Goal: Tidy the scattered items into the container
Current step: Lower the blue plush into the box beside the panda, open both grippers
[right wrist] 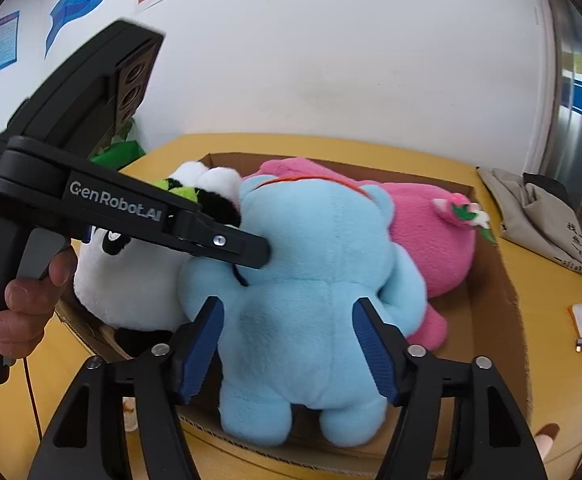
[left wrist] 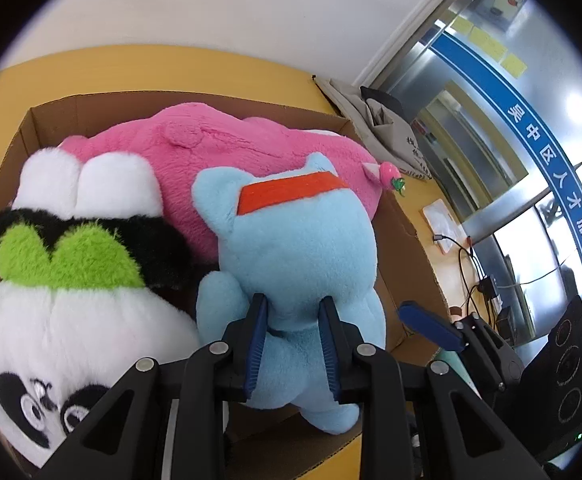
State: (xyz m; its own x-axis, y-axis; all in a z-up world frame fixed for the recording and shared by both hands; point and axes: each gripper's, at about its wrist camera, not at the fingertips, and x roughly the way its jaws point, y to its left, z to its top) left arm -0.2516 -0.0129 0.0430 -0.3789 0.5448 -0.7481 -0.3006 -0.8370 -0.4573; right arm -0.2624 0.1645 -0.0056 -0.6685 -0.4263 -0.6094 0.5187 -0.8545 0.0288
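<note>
Left gripper [left wrist: 294, 310] is pinching the blue plush [left wrist: 299, 248] by its back, over the cardboard box [left wrist: 407, 240] beside the panda and pink toys. Right gripper [right wrist: 289, 320] is gaping wide around it, seemingly (fur hides contact) not touching. Better to be lowering it fully before letting go, so it is settling inside.
</note>
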